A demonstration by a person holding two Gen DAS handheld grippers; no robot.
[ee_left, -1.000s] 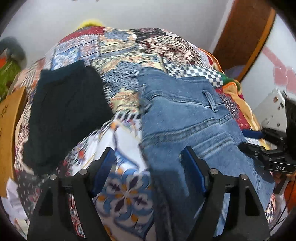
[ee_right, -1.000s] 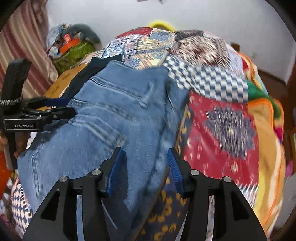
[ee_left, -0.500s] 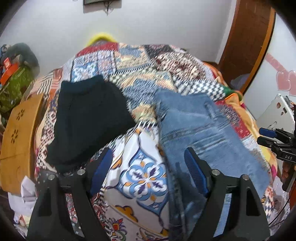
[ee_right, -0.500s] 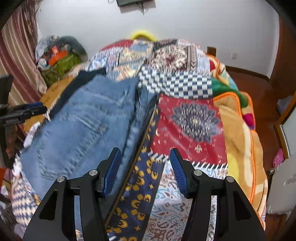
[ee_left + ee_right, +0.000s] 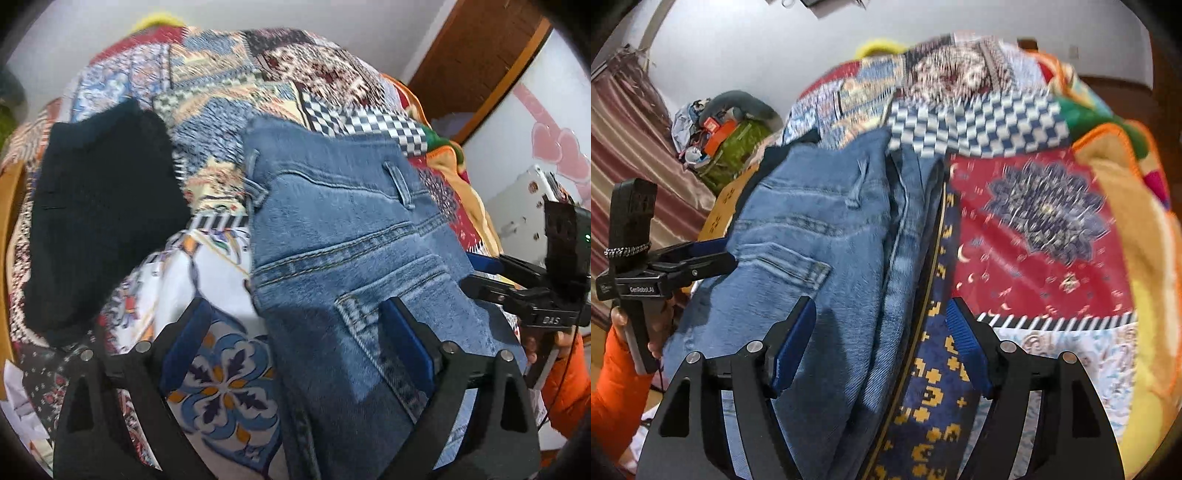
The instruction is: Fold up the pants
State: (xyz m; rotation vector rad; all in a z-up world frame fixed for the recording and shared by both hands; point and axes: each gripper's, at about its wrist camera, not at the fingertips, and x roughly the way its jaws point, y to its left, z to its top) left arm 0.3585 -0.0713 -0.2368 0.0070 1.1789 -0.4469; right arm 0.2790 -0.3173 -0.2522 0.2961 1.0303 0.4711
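Blue jeans (image 5: 343, 236) lie on a patchwork quilt, back pocket and waistband up; they also show in the right wrist view (image 5: 812, 236). My left gripper (image 5: 295, 332) is open, its jaws astride the jeans' left edge, low over the cloth. My right gripper (image 5: 881, 332) is open, its jaws astride the jeans' right edge. Each gripper shows from the side in the other's view: the right one (image 5: 491, 273) at the jeans' right side, the left one (image 5: 701, 254) at their left side.
A folded black garment (image 5: 99, 218) lies on the quilt (image 5: 236, 88) left of the jeans. A wooden board (image 5: 720, 214) and a pile of things (image 5: 720, 129) stand beyond the bed's left side. A door (image 5: 476, 55) is at the right.
Both grippers had pulled back and up half a second ago; now both have come forward and down over the jeans' edges again. Both have stayed open.
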